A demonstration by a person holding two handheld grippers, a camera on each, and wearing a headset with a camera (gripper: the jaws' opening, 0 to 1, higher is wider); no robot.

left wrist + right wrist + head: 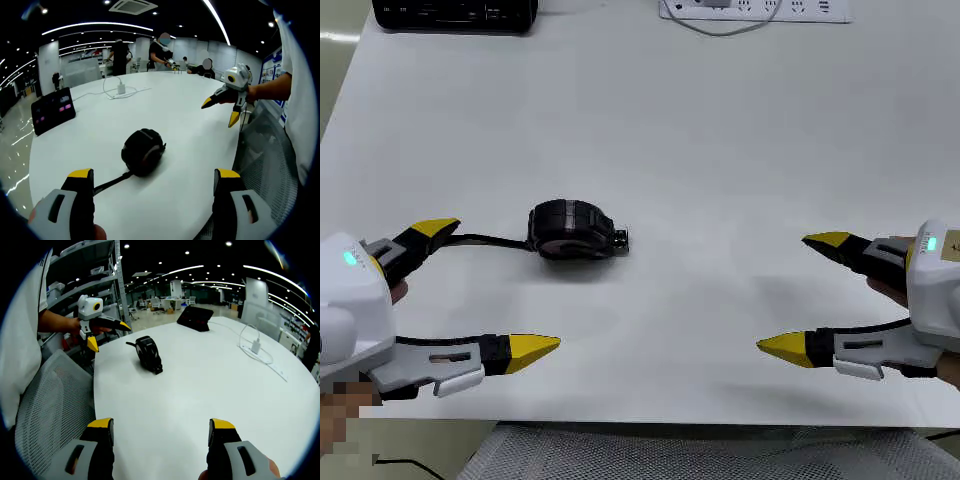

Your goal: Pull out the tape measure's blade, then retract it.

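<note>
A black tape measure lies on the white table, its wrist strap trailing left and its blade tip at its right end. My left gripper is open, low at the left, with the strap reaching its upper fingertip. My right gripper is open at the far right, well away from the tape measure. In the left gripper view the tape measure sits just ahead between the yellow-tipped jaws of the left gripper. In the right gripper view the tape measure lies far ahead of the right gripper.
A black device sits at the table's far left corner. A white power strip with a cable lies at the far edge. A mesh chair back is below the near edge. People stand in the background of the left gripper view.
</note>
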